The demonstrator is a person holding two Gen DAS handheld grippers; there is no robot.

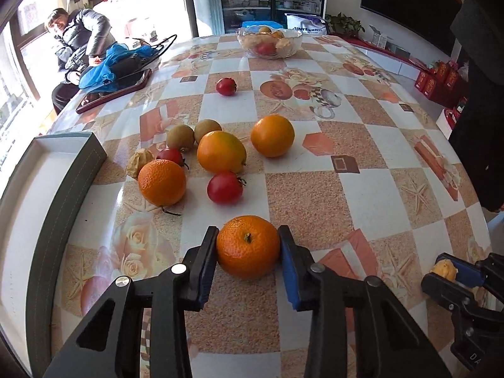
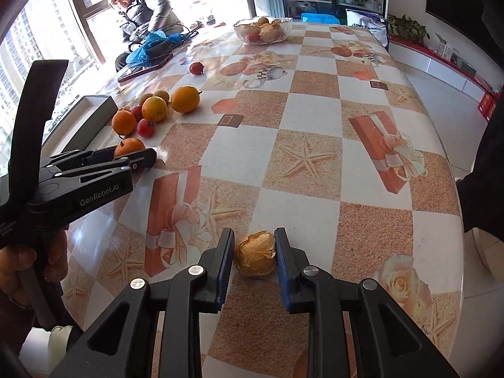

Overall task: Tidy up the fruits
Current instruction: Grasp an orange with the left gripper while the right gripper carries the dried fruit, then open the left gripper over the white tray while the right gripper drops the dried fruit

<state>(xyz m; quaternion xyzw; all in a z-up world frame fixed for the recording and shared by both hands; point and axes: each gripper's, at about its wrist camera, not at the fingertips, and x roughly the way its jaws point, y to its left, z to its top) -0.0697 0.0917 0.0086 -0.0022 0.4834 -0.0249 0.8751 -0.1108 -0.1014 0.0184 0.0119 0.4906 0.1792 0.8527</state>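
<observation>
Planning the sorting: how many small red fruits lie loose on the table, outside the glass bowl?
3: one red fruit alone toward the glass bowl, one at the cluster's near edge, one wedged behind an orange. Others may hide behind the cluster.

Both wrist views close over table (image 1: 315,189), angled down along own fingers, facing far glass bowl (image 1: 269,42). Shared: fruit cluster (image 2: 151,110), bowl, seated person (image 1: 78,41); each shows other gripper.
</observation>
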